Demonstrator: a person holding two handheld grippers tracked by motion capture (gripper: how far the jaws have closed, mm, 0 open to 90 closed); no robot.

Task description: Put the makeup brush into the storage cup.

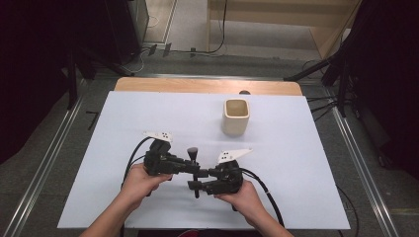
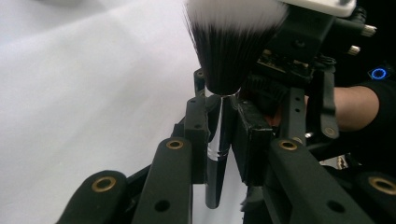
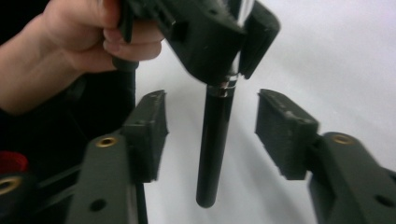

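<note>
A makeup brush (image 1: 193, 163) with a black handle, a chrome band and dark white-tipped bristles (image 2: 233, 46) stands upright above the white table. My left gripper (image 1: 196, 168) is shut on the brush's chrome band (image 2: 219, 135), held by a hand (image 3: 79, 37). My right gripper (image 1: 194, 185) faces it from the right, lower down. It is open, and its pads (image 3: 149, 123) stand well apart on either side of the black handle (image 3: 215, 144) without touching it. The handle's lower end hangs free.
A cream square cup (image 1: 235, 117) stands upright toward the back of the white table cover (image 1: 123, 123), beyond and right of both grippers. Cables trail from each gripper toward the near edge. Metal rails (image 1: 47, 163) run along both sides of the table.
</note>
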